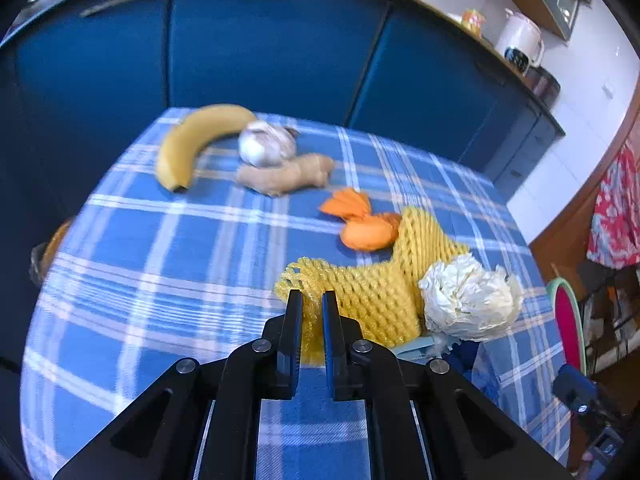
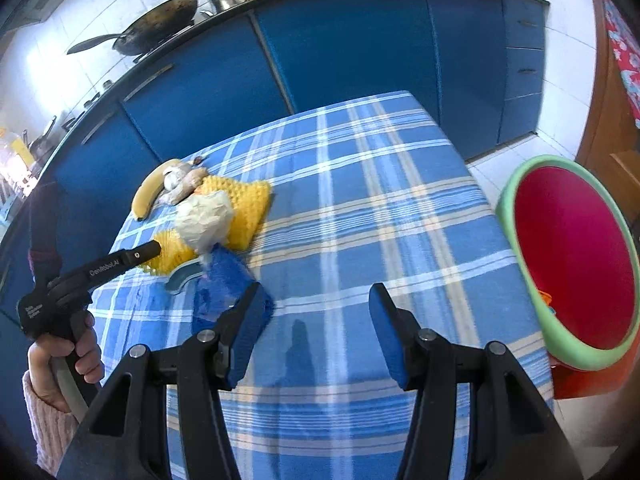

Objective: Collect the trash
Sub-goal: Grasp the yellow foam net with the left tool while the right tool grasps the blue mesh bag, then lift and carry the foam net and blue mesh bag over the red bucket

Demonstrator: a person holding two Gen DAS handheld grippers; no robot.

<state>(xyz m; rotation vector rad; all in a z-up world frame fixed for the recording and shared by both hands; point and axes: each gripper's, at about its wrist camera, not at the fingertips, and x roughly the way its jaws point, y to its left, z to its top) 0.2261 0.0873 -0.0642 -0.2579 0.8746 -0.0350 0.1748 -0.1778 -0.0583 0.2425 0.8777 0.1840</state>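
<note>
Netting, the yellow foam mesh sleeve (image 1: 372, 288), sits pinched in my left gripper (image 1: 311, 304) jaws. I'd lift gently toward the red bin with a green rim (image 2: 576, 256) at three o'clock; right gripper (image 2: 316, 300) jaws gape, empty.

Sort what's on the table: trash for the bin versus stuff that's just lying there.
Trash, likely:
yellow foam net, held in the left tongs
crumpled paper
orange peel
blue wrapper
bin

Lying about:
banana
garlic
ginger

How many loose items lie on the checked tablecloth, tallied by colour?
Yellow: 2, banana and foam net
Orange: 1, peel
White: 2, garlic and crumpled paper
Tan: 1, ginger
Blue: 1, wrapper
Total: 7
</note>
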